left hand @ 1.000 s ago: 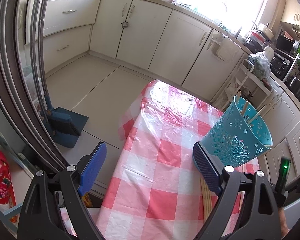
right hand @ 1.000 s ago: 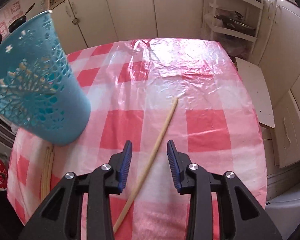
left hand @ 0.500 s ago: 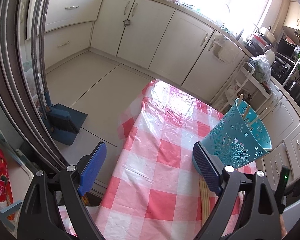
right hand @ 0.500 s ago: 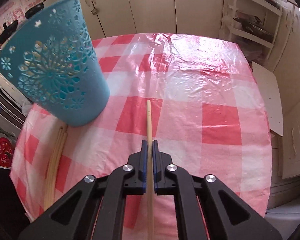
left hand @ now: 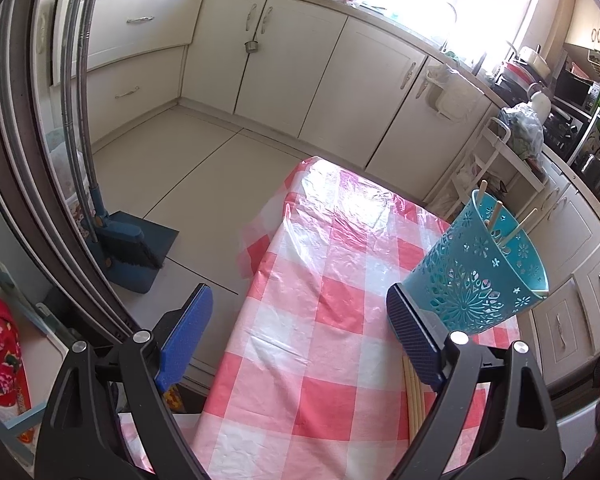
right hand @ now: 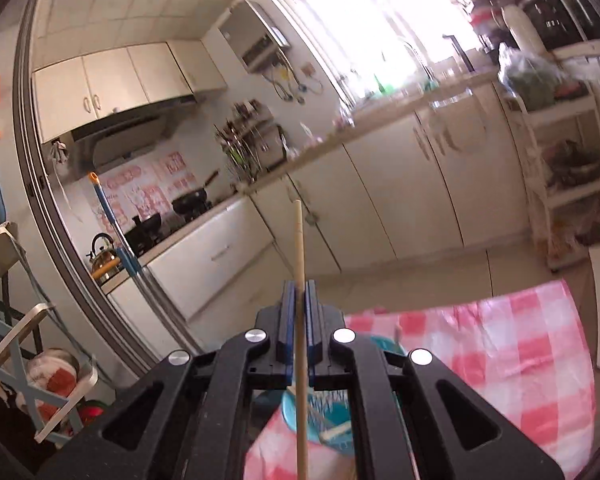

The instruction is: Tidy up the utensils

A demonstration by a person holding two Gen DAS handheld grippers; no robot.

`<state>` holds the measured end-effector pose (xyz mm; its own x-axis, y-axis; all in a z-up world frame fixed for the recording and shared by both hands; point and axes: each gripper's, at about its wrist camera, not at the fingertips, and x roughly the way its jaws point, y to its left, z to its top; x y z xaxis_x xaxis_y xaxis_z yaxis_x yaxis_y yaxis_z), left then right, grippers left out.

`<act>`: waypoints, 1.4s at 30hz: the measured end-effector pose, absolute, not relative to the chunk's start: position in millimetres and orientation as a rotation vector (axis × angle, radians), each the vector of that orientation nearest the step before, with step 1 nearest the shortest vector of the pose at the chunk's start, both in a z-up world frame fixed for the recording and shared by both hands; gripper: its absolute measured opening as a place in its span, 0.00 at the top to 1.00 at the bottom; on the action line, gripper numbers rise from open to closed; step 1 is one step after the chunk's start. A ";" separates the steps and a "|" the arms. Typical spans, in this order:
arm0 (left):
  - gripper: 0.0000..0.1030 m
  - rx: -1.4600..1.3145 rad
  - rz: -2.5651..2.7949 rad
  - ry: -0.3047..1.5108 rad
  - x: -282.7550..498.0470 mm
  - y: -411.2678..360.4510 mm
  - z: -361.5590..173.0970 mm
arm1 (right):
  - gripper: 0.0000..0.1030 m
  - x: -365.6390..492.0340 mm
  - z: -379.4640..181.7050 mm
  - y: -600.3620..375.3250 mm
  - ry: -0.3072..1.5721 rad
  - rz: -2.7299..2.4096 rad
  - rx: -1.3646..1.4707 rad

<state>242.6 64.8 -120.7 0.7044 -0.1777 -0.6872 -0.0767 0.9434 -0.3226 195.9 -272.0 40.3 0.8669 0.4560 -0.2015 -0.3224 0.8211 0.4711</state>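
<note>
A teal perforated holder (left hand: 480, 276) stands on the red-and-white checked table (left hand: 300, 320) with several wooden chopsticks in it. My left gripper (left hand: 300, 336) is open and empty, its right finger just left of the holder's base. More chopsticks (left hand: 414, 396) lie on the cloth under that finger. My right gripper (right hand: 299, 312) is shut on a single wooden chopstick (right hand: 299, 248), lifted above the table and pointing up toward the kitchen. The holder (right hand: 320, 424) shows partly below it, behind the gripper body.
White cabinets line the far walls. A blue broom and dustpan (left hand: 132, 248) stand on the floor left of the table. A white shelf rack (right hand: 560, 168) stands by the table's far end. A sliding door frame (left hand: 20, 160) runs along the left.
My right gripper closed on the chopstick, then lifted and tilted it up off the table, above the holder. My left gripper stayed open and nearly still.
</note>
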 end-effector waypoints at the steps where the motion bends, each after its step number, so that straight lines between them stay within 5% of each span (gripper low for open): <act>1: 0.18 -0.347 -0.055 0.790 243.0 66.0 -120.6 | 0.95 204.4 45.7 -260.6 0.270 0.403 0.413; 13: 0.18 -0.356 -0.062 0.778 246.5 71.7 -118.7 | 0.93 237.9 -27.1 -217.4 0.318 0.243 0.214; 27: 0.17 -0.324 -0.018 0.772 244.0 72.3 -120.0 | 0.55 96.4 -84.3 -250.5 0.474 0.166 0.108; 32: 0.17 -0.302 -0.009 0.781 243.3 68.0 -121.5 | 0.55 97.9 -131.2 -262.1 0.666 0.106 0.148; 42: 0.15 -0.315 -0.003 0.787 244.2 72.2 -121.8 | 0.54 100.0 -152.4 -239.9 0.722 0.170 0.072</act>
